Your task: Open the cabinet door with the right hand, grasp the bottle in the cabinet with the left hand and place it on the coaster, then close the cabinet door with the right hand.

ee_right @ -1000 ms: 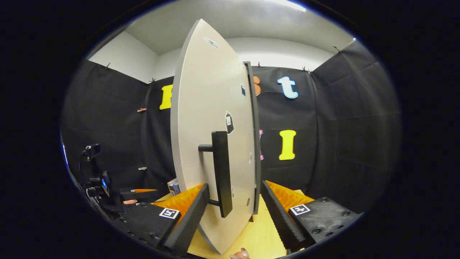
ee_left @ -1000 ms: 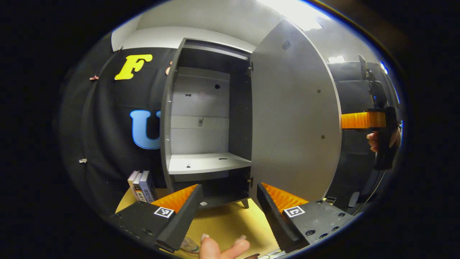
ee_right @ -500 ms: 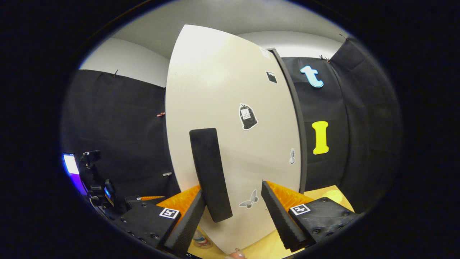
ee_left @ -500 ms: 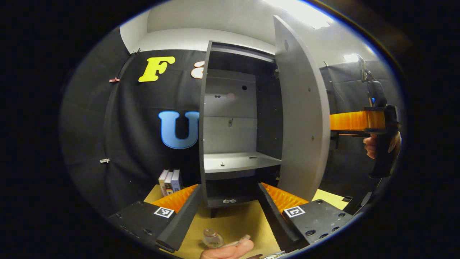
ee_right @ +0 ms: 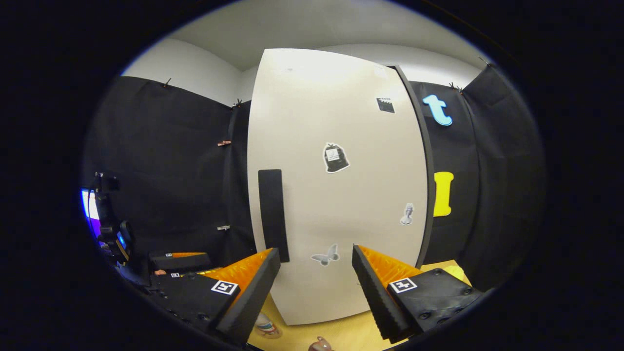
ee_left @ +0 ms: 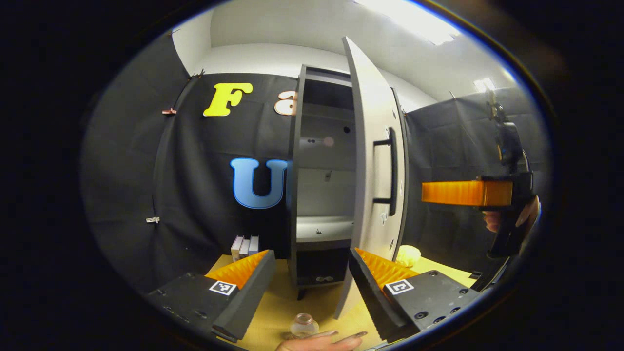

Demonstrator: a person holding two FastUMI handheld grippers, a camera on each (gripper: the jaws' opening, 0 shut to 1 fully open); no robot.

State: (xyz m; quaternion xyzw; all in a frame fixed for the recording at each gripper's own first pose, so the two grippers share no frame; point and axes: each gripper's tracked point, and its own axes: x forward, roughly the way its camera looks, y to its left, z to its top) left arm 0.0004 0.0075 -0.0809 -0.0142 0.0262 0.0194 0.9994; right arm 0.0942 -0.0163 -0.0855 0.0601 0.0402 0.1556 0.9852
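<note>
The grey cabinet [ee_left: 321, 161] stands on the yellow table, its door [ee_left: 373, 161] swung most of the way to the frame. A small clear bottle [ee_left: 303, 325] stands on the table in front of it, also seen as the bottle [ee_right: 265, 325] on a round coaster. My left gripper [ee_left: 307, 287] is open above the bottle, holding nothing. My right gripper [ee_right: 314, 287] is open and faces the door [ee_right: 341, 195], right of the black handle [ee_right: 272, 214]. From the left gripper view, the right gripper [ee_left: 463, 192] hangs a short way off the handle [ee_left: 391, 170].
Some books [ee_left: 245, 246] stand left of the cabinet against the wall. A yellow lump [ee_left: 408, 254] lies on the table right of the cabinet. Fingers of a hand [ee_left: 321, 341] show at the bottom edge. The left gripper [ee_right: 178, 261] sits low at the left.
The door has swung from wide open to nearly shut. My right gripper followed it round and now faces its front. The left gripper view has drawn back from the cabinet.
</note>
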